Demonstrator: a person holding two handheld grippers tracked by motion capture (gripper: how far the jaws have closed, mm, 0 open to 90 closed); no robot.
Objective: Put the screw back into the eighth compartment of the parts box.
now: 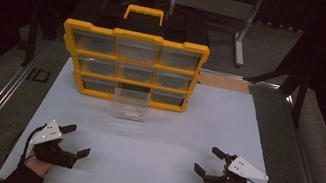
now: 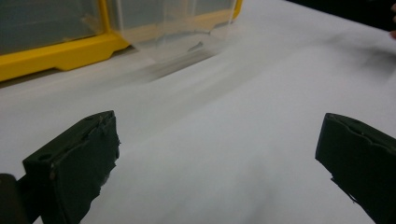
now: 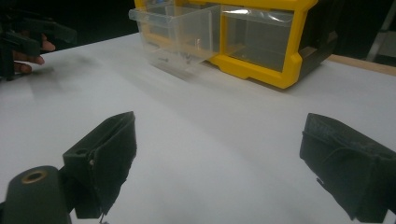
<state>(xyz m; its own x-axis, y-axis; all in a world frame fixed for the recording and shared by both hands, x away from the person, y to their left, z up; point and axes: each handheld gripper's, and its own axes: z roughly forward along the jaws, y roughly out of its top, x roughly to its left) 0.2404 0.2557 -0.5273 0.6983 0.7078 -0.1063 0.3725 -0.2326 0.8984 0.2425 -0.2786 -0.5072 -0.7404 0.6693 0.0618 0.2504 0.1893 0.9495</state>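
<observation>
Left claw (image 1: pixel 76 140) lower left, right claw (image 1: pixel 208 160) lower right, both low over the white table (image 1: pixel 169 133), jaws spread wide, empty, angled inward. Clear plastic drawer (image 1: pixel 130 104) sits pulled out from the yellow-framed organizer (image 1: pixel 133 61) bottom row, frame centre, well apart from both.

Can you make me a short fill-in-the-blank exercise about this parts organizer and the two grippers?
1. The organizer has a frame coloured ____.
2. The one clear drawer pulled out sits in the ____ row, middle column.
3. The jaws of both the left gripper and the right gripper stand ____.
4. Both grippers sit over the ____ table, holding nothing.

Missing words: yellow; bottom; open; white
</observation>
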